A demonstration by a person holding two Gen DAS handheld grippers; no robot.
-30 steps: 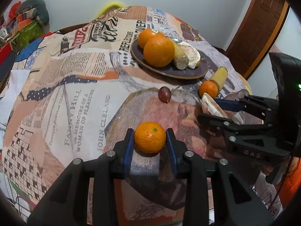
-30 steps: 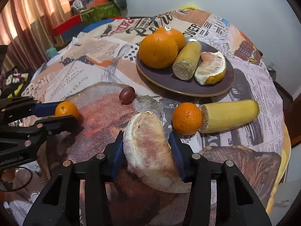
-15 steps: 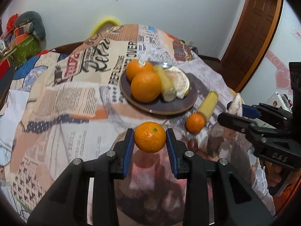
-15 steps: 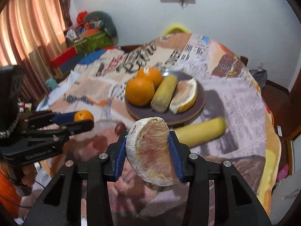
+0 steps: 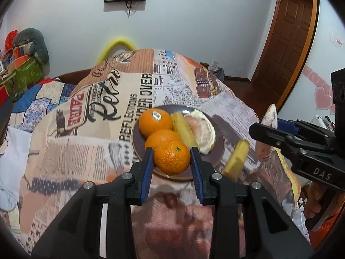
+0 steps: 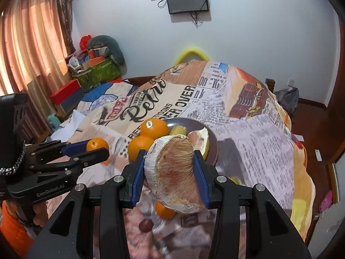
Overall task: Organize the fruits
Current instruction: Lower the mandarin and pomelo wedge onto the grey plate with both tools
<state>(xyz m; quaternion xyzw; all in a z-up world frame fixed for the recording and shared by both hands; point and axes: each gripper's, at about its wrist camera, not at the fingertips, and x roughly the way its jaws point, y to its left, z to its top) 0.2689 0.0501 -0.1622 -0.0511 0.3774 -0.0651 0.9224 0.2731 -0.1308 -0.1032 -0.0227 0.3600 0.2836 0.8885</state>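
Observation:
My left gripper [image 5: 172, 159] is shut on a small mandarin [image 5: 172, 158] and holds it in the air, above the near rim of a dark plate [image 5: 218, 144]. The plate holds two oranges [image 5: 155, 122], a banana piece [image 5: 183, 130] and a pomelo wedge [image 5: 202, 129]. My right gripper [image 6: 170, 172] is shut on a large peeled pomelo segment [image 6: 172, 172], also lifted above the table. The left gripper and its mandarin also show in the right wrist view [image 6: 97, 145]. The right gripper shows in the left wrist view [image 5: 269, 127].
On the newspaper-print cloth [image 5: 86, 133] near me lie a yellow banana piece [image 5: 236, 159], a dark grape [image 5: 170, 200] and a small orange [image 6: 165, 212]. The table edge drops off at the right. Boxes and bags [image 6: 97, 64] stand by the curtain at the left.
Both grippers have risen from the table with their fruit and moved forward toward the plate. The mandarin now hangs over the plate's near rim.

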